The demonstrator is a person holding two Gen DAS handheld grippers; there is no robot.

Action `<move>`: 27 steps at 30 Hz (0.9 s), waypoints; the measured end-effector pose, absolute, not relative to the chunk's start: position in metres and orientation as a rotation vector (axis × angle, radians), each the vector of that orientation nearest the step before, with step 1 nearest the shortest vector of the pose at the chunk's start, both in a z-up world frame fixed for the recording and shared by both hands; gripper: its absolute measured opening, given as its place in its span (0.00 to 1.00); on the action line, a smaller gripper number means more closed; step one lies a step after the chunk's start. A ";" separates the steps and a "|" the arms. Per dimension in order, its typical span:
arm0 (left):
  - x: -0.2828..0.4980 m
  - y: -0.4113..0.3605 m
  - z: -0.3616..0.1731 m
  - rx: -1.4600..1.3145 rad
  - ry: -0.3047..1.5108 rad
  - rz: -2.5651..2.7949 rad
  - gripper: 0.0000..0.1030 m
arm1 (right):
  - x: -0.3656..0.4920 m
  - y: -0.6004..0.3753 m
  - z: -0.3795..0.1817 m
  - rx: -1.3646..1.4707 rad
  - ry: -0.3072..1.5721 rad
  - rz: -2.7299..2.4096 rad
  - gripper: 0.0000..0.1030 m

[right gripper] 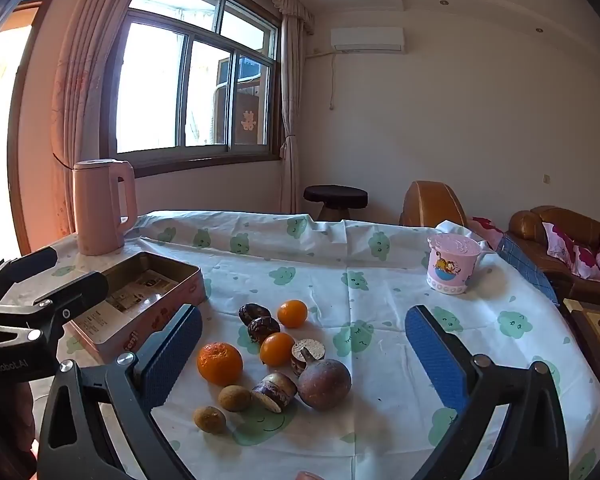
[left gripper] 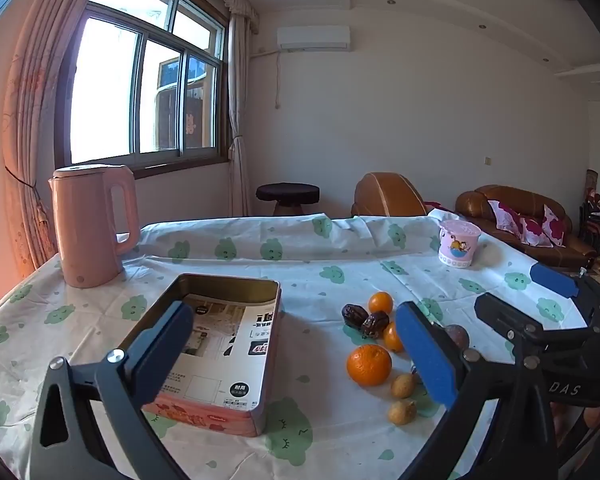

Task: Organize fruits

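Note:
Loose fruit lies on the table: a large orange (right gripper: 219,363) (left gripper: 369,364), two small oranges (right gripper: 292,313) (right gripper: 277,348), two dark dates (right gripper: 254,313), two brown longans (right gripper: 209,419) (left gripper: 402,412), a purple passion fruit (right gripper: 324,384) and cut dark pieces (right gripper: 276,391). An open pink tin box (left gripper: 220,344) (right gripper: 140,300), holding only a paper leaflet, stands left of the fruit. My left gripper (left gripper: 300,356) is open and empty, above the tin's right side. My right gripper (right gripper: 304,356) is open and empty, above the fruit pile.
A pink kettle (left gripper: 94,224) stands at the table's far left. A pink cartoon cup (right gripper: 452,262) stands at the far right. The table wears a white cloth with green prints (left gripper: 320,256). Brown sofas (left gripper: 516,216) and a dark stool (left gripper: 288,194) stand beyond.

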State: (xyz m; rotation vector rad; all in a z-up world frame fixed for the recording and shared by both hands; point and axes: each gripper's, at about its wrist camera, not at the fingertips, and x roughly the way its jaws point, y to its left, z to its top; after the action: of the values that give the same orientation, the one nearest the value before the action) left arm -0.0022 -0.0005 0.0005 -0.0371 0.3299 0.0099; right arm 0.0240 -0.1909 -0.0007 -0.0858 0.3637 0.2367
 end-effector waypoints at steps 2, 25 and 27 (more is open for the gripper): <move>-0.001 -0.001 0.001 -0.034 0.338 0.012 1.00 | 0.025 -0.190 0.001 -0.090 0.362 0.238 0.99; -0.001 0.004 -0.010 -0.032 0.350 0.031 1.00 | 0.026 -0.191 -0.014 -0.091 0.393 0.228 0.99; -0.001 0.003 -0.010 -0.030 0.351 0.033 1.00 | 0.026 -0.191 -0.014 -0.090 0.393 0.228 0.99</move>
State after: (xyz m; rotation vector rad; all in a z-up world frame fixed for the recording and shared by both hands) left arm -0.0014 0.0034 -0.0105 -0.0297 0.3514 0.0325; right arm 0.0262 -0.1912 -0.0138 -0.0899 0.3932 0.2276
